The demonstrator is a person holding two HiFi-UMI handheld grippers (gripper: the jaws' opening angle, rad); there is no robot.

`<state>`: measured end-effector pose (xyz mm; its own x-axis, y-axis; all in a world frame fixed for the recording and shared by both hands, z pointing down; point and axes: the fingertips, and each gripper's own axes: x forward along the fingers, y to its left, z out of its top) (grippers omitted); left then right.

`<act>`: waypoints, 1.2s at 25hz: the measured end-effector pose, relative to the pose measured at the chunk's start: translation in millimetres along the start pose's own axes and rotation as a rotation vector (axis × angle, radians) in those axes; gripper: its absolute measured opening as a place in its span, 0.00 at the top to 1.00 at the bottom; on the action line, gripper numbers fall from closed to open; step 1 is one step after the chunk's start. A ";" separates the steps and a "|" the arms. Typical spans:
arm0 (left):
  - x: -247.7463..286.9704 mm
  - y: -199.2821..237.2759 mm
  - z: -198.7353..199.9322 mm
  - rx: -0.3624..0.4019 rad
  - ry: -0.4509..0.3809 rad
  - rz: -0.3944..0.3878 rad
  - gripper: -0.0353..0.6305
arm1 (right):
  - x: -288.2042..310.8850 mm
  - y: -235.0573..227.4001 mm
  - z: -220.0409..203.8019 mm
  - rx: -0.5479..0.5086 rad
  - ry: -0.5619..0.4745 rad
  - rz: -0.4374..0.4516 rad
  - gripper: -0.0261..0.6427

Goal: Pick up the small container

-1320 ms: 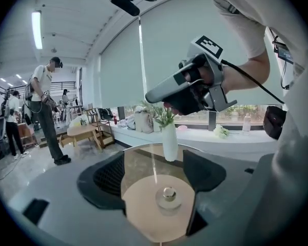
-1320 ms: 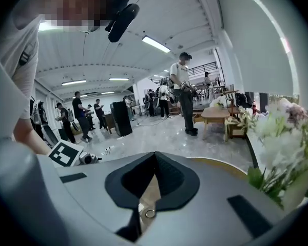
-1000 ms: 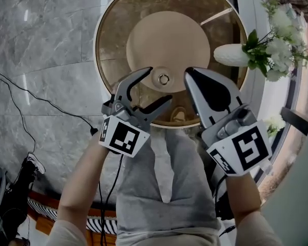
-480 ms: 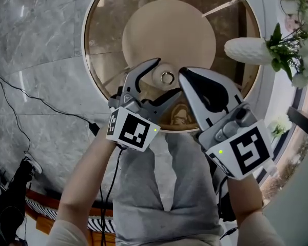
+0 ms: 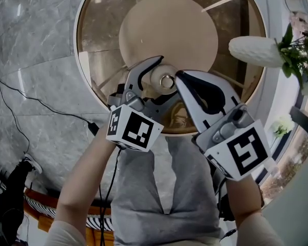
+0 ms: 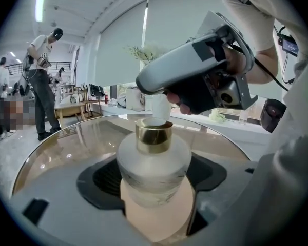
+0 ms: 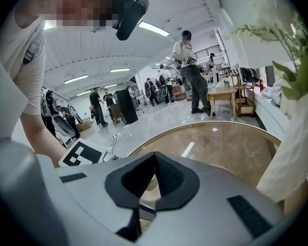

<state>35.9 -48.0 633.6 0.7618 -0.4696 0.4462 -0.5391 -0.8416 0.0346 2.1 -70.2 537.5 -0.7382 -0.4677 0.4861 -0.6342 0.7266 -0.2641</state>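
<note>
Small container (image 6: 153, 163): frosted bottle with a gold collar, upright on the round glass bench (image 5: 84, 60), at the near edge of the pale round disc (image 5: 169, 27) in the middle of the bench.

Left tool (image 5: 165, 80) comes at it from the near-left, pointing down at a slant. Its jaws stand wide apart, one on the far-left side of the bottle and one on the near-right, with the bottle's body right between the dark pads. A gap shows on both sides, so it is not clamped.

Right tool (image 5: 178, 76) has its jaws fully together with nothing in them. Its tip is just beside the bottle on the right; can't tell if it touches.

The left tool is the nearer one and already straddles the bottle. The bottle's long axis is vertical, across the jaw line. My read: the next move is only to close the left jaws on the body below the collar, then lift.

White vase (image 5: 254, 50) with flowers stands at the bench's right edge, well apart.
</note>
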 end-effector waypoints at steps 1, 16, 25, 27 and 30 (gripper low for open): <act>0.8 0.4 -0.7 0.003 0.009 0.001 0.42 | 0.4 0.0 -1.3 0.004 0.001 0.002 0.95; 1.9 2.1 -0.5 0.016 0.017 0.007 0.43 | 6.5 2.9 -8.6 0.041 0.016 0.041 0.88; 2.8 1.6 -0.1 0.017 0.020 0.007 0.43 | 18.1 12.5 -42.5 -0.050 0.154 0.032 0.69; 2.7 1.6 0.2 0.018 0.021 0.006 0.43 | 18.8 13.2 -44.5 -0.077 0.157 0.022 0.69; 2.9 1.7 1.3 0.020 0.021 0.000 0.43 | 19.0 13.7 -45.3 -0.105 0.153 0.003 0.76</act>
<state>37.6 -51.2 633.8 0.7541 -0.4641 0.4647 -0.5316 -0.8468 0.0169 -10.2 -46.4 580.9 -0.6917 -0.3893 0.6083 -0.5983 0.7805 -0.1809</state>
